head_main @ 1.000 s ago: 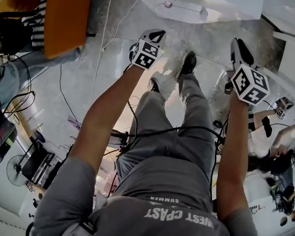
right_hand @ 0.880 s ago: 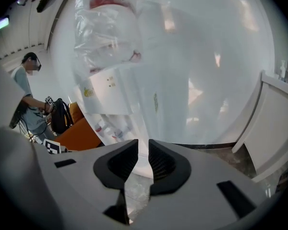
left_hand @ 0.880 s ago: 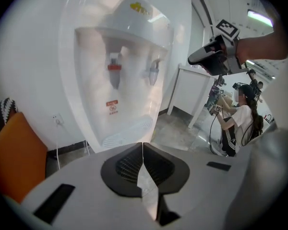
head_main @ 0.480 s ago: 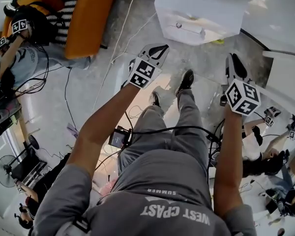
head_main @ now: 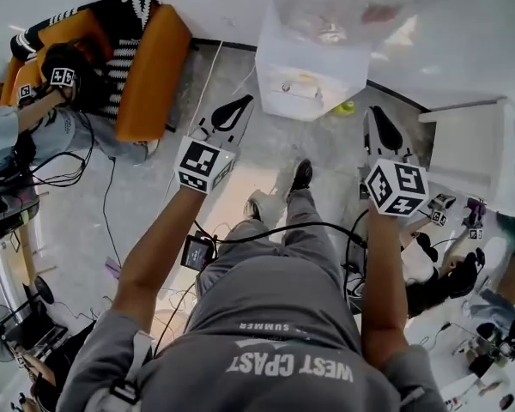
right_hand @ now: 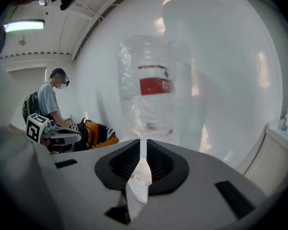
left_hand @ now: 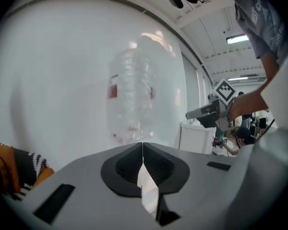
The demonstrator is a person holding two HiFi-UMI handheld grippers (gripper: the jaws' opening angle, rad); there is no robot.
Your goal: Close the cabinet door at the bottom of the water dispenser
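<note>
The white water dispenser point(head_main: 302, 74) stands ahead of my feet, with a clear bottle point(head_main: 343, 7) on top. Its lower front faces me; whether the cabinet door stands ajar I cannot tell. My left gripper point(head_main: 243, 103) hovers short of the dispenser on its left, jaws together and holding nothing. My right gripper point(head_main: 372, 114) hovers to the dispenser's right, also shut and holding nothing. In the left gripper view the bottle point(left_hand: 132, 99) rises beyond the closed jaws of the left gripper point(left_hand: 143, 145). The right gripper view shows the bottle point(right_hand: 151, 85) past the right gripper point(right_hand: 143, 143).
An orange sofa point(head_main: 150, 67) with a seated person point(head_main: 26, 127) is at the left. A white cabinet point(head_main: 468, 148) stands at the right. Cables point(head_main: 112, 178) trail over the floor. A small yellow-green object point(head_main: 345, 107) lies by the dispenser's base. More people point(head_main: 438, 264) sit at the lower right.
The view has lifted and the dispenser has come further into frame, bottle now showing. Both grippers sit lower in the picture and stay shut.
</note>
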